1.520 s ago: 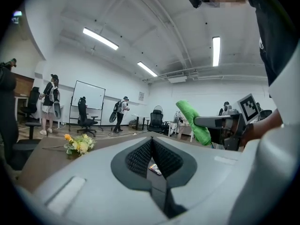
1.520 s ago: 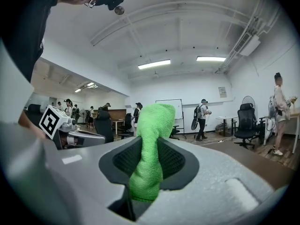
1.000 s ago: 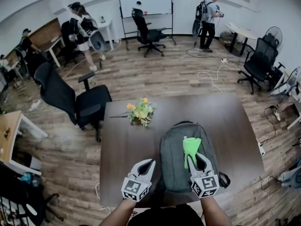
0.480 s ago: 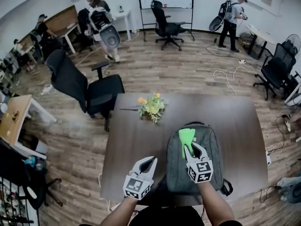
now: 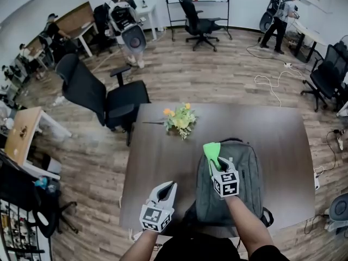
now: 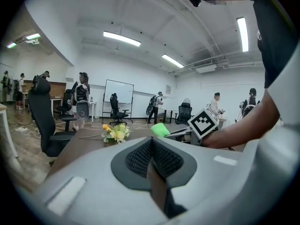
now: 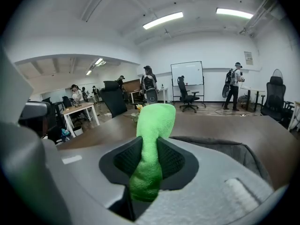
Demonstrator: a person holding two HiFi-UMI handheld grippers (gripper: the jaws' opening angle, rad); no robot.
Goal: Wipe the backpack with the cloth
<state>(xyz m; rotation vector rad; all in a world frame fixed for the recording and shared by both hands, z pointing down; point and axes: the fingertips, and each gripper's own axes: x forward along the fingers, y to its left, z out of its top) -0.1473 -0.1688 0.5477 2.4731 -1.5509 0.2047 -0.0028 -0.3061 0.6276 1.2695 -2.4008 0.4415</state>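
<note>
Dark brown wood makes up the table (image 5: 157, 162), the biggest thing here, and the grey backpack (image 5: 244, 184) lies flat on its near right part, its top end pointing away from the person and its bottom at the near edge. A small bunch of yellow and orange flowers (image 5: 180, 121) lies on the table beyond the pack's far left corner, well apart from both tools.

The right gripper (image 5: 217, 166) reaches out over the left half of the pack, its jaws clenched on the green cloth (image 5: 212, 150). In the right gripper view the cloth (image 7: 153, 139) is pinched between the 2 dark pads and its free end stands up past them. From the head view that free end sits by the pack's far left corner. Whether it is pressing on the fabric or just above it, I cannot tell.

The left gripper (image 5: 166, 186) hovers over bare table just left of the pack, its jaws closed together on nothing, as its own view shows (image 6: 151, 144).

I judge the wipe to be at its far end, with most of the pack's face yet to cover. The next move calls for laying the cloth down onto the fabric and drawing it across or back toward the person, keeping the grasp firm so the cloth does not slip out. The left gripper could steady the pack if it drags.
</note>
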